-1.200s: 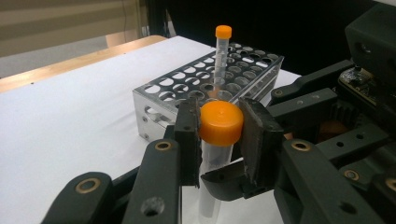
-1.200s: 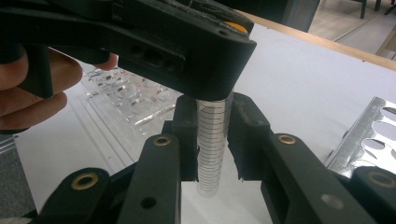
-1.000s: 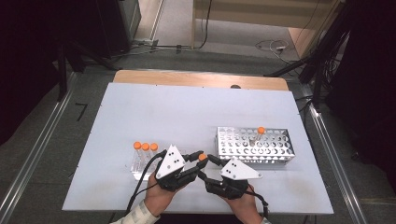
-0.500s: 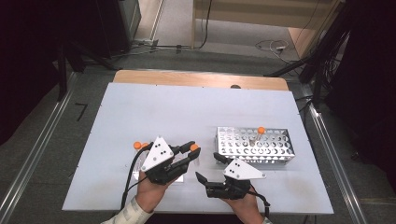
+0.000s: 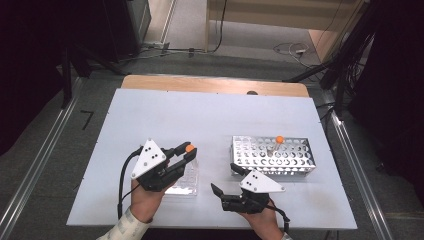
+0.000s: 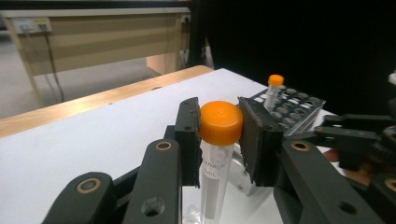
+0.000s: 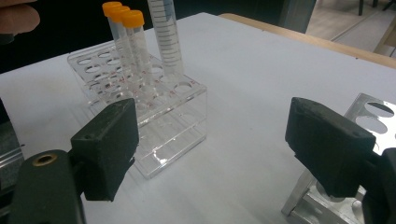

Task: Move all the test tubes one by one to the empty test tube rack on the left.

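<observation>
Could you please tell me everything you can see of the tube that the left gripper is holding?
The tube is a slim, clear plastic one with printed markings on its wall and a smooth orange screw cap. It stands upright, clamped at the cap between the two black pads of the left gripper. In the high view its orange cap sits above the clear plastic rack near the table's front edge. In the right gripper view its lower end reaches that rack, beside three other capped tubes; whether it is seated in a hole is unclear.
</observation>
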